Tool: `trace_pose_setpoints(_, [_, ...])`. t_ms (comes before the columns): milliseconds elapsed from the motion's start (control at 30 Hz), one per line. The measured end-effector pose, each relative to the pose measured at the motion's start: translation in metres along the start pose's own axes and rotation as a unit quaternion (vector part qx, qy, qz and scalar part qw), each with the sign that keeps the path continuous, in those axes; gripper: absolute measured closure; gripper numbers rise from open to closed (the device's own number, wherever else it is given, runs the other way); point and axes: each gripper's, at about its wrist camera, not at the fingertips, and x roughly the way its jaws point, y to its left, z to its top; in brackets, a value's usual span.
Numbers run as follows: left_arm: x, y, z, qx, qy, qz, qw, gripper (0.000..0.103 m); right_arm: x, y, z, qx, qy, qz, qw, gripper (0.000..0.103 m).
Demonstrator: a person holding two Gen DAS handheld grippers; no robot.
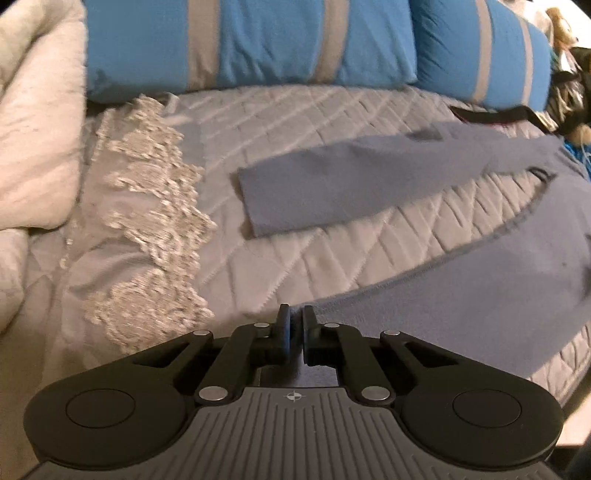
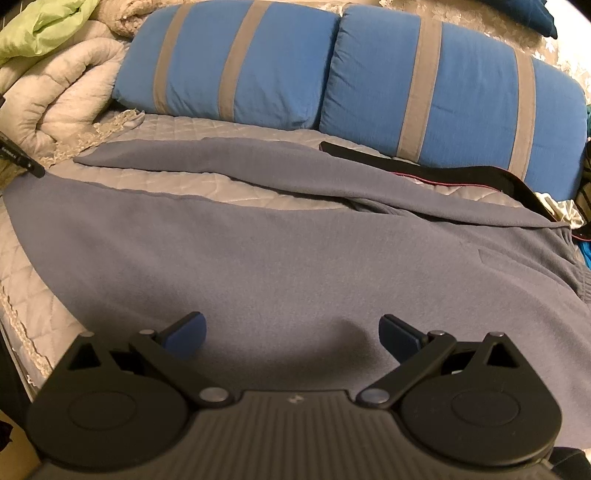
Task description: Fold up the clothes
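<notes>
A grey-blue long-sleeved sweater lies spread on the quilted bed, one sleeve stretched out to the left. My left gripper is shut at the sweater's near corner, where the hem edge runs right into the closed fingers. In the right wrist view the same sweater fills the middle, and the left gripper's black tip sits at its far left corner. My right gripper hovers open over the sweater's body, blue pads wide apart with nothing between them.
Two blue pillows with grey stripes line the back of the bed. A rolled white comforter and a green cloth sit at the left. A lace-trimmed cover lies left of the sweater. A black garment lies behind it.
</notes>
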Motion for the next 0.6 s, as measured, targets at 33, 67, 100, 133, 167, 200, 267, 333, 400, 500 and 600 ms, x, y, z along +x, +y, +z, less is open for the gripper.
trace_pose_setpoints(33, [-0.001,0.001,0.001,0.001,-0.003,0.010,0.9999,0.097,0.000,0.000,0.000,0.001,0.000,0.000,1.000,0.000])
trace_pose_setpoints(67, [-0.001,0.002,0.001,0.004,-0.003,0.019,0.9998,0.097,0.000,-0.001,0.000,0.002,-0.001,0.001,1.000,0.000])
trace_pose_setpoints(100, [-0.001,0.002,0.002,0.005,-0.001,0.028,0.9996,0.097,0.000,-0.001,-0.001,0.003,-0.002,0.001,1.000,0.000])
trace_pose_setpoints(133, [0.000,0.003,0.002,0.005,0.002,0.035,0.9994,0.097,-0.001,-0.001,-0.001,0.004,-0.002,0.001,1.000,0.000])
trace_pose_setpoints(167, [0.001,0.003,0.003,0.005,0.005,0.039,0.9992,0.097,-0.001,-0.001,-0.001,0.004,-0.003,0.001,1.000,0.000])
trace_pose_setpoints(200, [0.002,0.002,0.003,0.004,0.009,0.042,0.9991,0.096,-0.001,-0.001,-0.001,0.005,-0.004,0.001,1.000,0.000])
trace_pose_setpoints(267, [0.002,0.000,0.006,-0.002,0.015,0.046,0.9988,0.089,-0.001,-0.001,-0.001,0.003,-0.005,0.001,1.000,0.000])
trace_pose_setpoints(333, [0.000,-0.002,0.010,-0.010,0.015,0.051,0.9986,0.082,-0.002,0.000,-0.001,0.003,-0.007,0.002,1.000,0.000])
trace_pose_setpoints(400, [-0.010,-0.002,0.014,-0.026,-0.009,0.047,0.9985,0.075,-0.002,0.000,-0.002,0.003,-0.008,0.003,1.000,0.000])
trace_pose_setpoints(500, [-0.026,-0.008,0.023,-0.039,-0.051,0.043,0.9970,0.056,-0.002,0.000,-0.002,0.006,-0.011,0.005,1.000,0.000])
trace_pose_setpoints(600, [-0.032,-0.031,0.034,-0.004,-0.076,0.059,0.9953,0.050,-0.002,0.000,-0.002,0.003,-0.013,0.005,1.000,0.000])
